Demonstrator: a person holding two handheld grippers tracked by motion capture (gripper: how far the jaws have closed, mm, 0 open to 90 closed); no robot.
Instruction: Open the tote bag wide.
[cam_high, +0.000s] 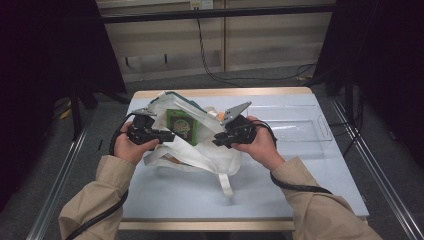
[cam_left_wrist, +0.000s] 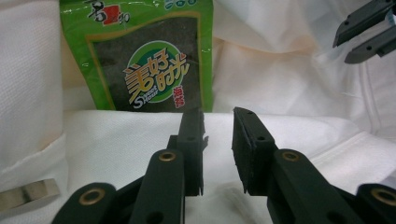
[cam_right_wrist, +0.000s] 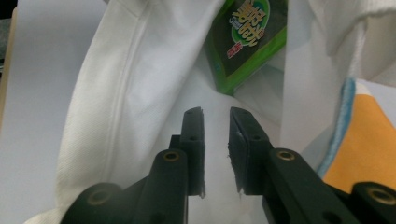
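Your left gripper (cam_left_wrist: 218, 140) and right gripper (cam_right_wrist: 215, 140) hover slightly parted, unclamped, over the white cloth bag (cam_high: 200, 150); closing on loose fabric could tip the green seaweed packet (cam_high: 180, 127) out.

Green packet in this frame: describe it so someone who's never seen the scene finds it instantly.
Start at the pale table, then the crumpled white cloth bag between the two hand-held grippers. The green snack packet stands in the bag's opening. It is the only bright green thing there, with a dark panel and a round logo in yellow lettering, unlike the orange item beside it.
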